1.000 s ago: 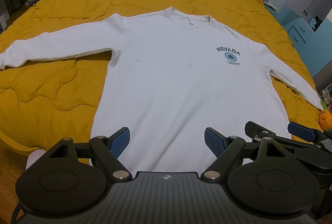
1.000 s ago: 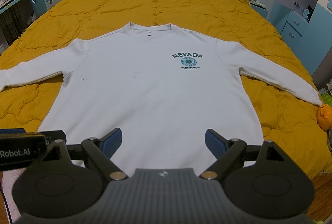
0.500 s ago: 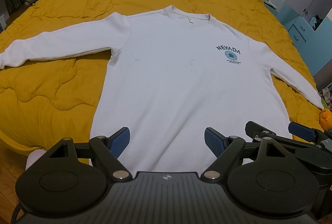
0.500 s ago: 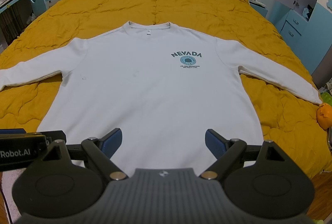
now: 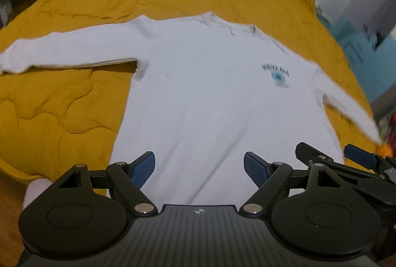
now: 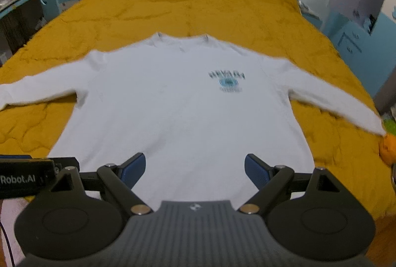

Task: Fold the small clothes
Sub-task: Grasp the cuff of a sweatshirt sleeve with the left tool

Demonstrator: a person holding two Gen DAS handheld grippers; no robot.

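The white sweatshirt [image 5: 212, 99] lies flat on the yellow bed [image 5: 61, 113], filling the middle of both frames, its long axis running from the hem up to the collar. The left hand-held gripper [image 5: 199, 165] and right hand-held gripper [image 6: 195, 164] both hang spread and empty over the hem, about equally near. Its left cuff is cut off at the frame's left edge, and the chest print is too blurred to read.

Dim, even indoor light; both fisheye views motion-blurred, edges bowed and vignetted.

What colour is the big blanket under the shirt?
Mustard yellow. The blanket shows best in the right wrist view.
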